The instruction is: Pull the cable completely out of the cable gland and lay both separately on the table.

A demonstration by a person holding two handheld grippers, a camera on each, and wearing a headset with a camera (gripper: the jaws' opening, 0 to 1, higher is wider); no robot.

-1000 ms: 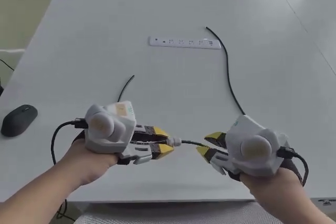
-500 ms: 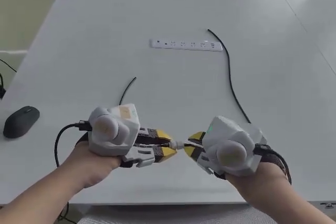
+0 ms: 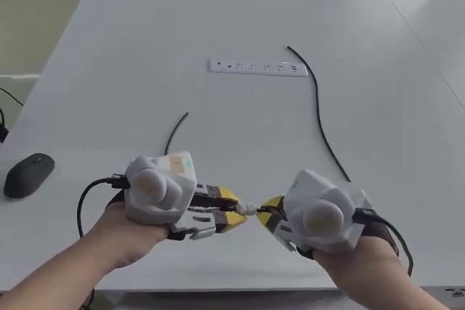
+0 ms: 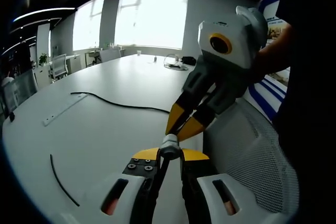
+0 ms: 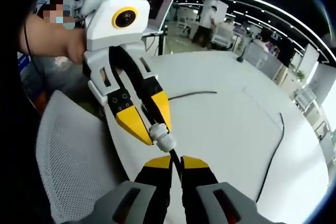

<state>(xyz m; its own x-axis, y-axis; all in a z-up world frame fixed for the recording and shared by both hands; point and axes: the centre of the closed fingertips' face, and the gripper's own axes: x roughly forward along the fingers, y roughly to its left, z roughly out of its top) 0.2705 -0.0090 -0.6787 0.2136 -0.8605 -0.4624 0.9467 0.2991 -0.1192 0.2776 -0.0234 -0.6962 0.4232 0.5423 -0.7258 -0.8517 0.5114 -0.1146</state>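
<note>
Left gripper (image 4: 169,155) pinches the white cable gland (image 4: 169,144) — right gripper (image 5: 176,162) clamps the black cable (image 5: 175,158) just beside it, above the tabletop (image 3: 218,19).

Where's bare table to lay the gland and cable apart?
Free: the stretch between the power strip and the short black strand, and right of the long black strand. Crowded: the near edge, by left gripper and right gripper.
</note>
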